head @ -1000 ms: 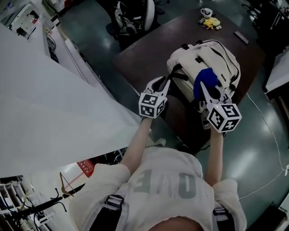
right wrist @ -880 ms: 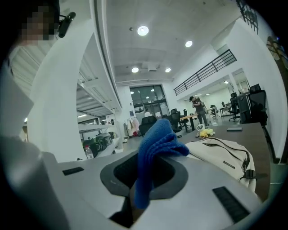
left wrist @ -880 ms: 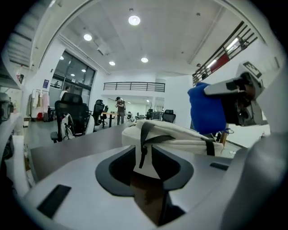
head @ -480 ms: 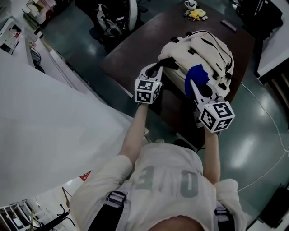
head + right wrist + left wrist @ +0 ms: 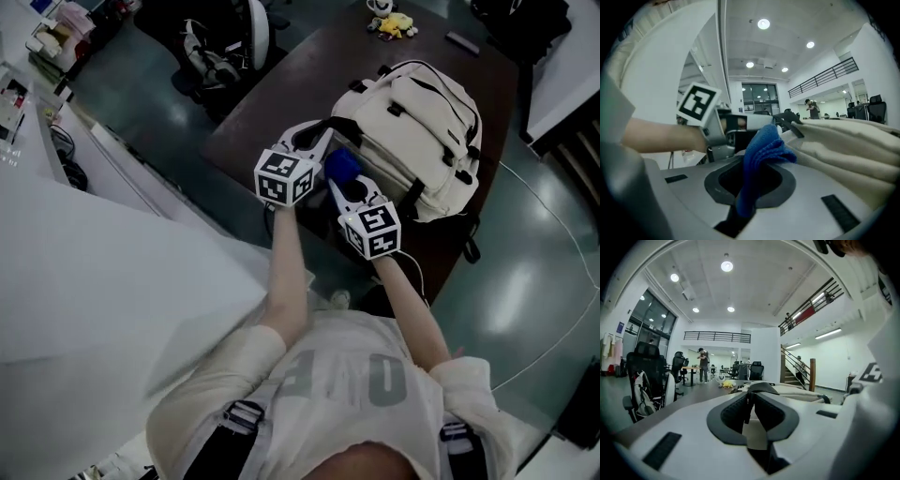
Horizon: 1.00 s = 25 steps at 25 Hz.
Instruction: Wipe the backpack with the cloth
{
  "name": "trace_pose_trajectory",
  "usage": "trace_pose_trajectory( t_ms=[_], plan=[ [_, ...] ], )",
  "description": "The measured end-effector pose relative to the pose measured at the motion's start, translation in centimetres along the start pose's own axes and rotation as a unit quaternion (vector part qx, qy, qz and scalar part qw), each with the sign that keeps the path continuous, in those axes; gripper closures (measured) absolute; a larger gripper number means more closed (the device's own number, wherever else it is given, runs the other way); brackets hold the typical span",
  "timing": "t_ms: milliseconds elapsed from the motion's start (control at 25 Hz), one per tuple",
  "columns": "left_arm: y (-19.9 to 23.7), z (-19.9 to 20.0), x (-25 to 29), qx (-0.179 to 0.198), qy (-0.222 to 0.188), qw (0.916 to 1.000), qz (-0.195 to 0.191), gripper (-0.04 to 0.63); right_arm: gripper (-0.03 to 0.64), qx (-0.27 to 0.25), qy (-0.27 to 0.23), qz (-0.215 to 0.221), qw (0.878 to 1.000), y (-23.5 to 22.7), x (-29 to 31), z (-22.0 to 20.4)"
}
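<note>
R hand-held gripper (image 5: pixel 752 180) clamps blue cloth (image 5: pixel 764 145); L hand-held gripper (image 5: pixel 750 401), jaws just closing, nips black strap (image 5: pixel 761 386). Risk we flag: strap slips, backpack (image 5: pixel 422 112) shifts.

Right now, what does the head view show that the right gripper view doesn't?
Only the head view: the dark table and the yellow toy at its far end. Only the right gripper view: ceiling lights and a balcony railing. Both: the cream backpack and the blue cloth clamped in the right gripper's jaws.
</note>
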State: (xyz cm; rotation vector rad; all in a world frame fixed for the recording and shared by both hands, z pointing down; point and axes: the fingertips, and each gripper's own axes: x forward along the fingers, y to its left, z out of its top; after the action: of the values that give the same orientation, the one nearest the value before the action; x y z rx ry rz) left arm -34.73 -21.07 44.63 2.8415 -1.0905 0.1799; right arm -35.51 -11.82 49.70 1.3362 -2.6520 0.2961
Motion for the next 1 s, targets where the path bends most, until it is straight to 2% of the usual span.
trace_pose_trajectory(
  t_ms=[120, 240, 360, 440, 520, 800, 1000],
  plan=[
    [0.1, -0.9, -0.2, -0.012, 0.001, 0.9999, -0.011, 0.549, 0.578, 0.014, 0.018, -0.022, 1.0, -1.2, 3.3, -1.9],
    [0.5, -1.2, -0.2, -0.024, -0.006, 0.9996, -0.015, 0.549, 0.578, 0.042, 0.006, -0.04, 0.998, -2.7, 6.2, -1.9],
    [0.1, -1.3, -0.3, -0.027, -0.006, 0.9995, -0.011, 0.549, 0.578, 0.024, 0.017, -0.057, 0.998, -3.0, 7.3, -2.5],
    [0.0, -1.5, -0.5, -0.025, -0.001, 0.9996, -0.009, 0.549, 0.578, 0.051, 0.016, -0.076, 0.996, -3.4, 7.4, -3.2],
    [0.0, -1.6, -0.7, -0.028, -0.001, 0.9996, -0.01, 0.549, 0.578, 0.08, 0.014, -0.101, 0.992, -4.2, 7.0, -3.9],
    [0.3, -2.3, -0.3, -0.047, -0.006, 0.9989, -0.004, 0.549, 0.578, 0.083, -0.013, -0.146, 0.986, -6.1, 2.7, -4.1],
    [0.1, -2.1, -0.4, -0.042, -0.008, 0.9991, -0.004, 0.549, 0.578, 0.091, -0.029, -0.195, 0.976, -7.4, -1.9, -4.7]
  ],
)
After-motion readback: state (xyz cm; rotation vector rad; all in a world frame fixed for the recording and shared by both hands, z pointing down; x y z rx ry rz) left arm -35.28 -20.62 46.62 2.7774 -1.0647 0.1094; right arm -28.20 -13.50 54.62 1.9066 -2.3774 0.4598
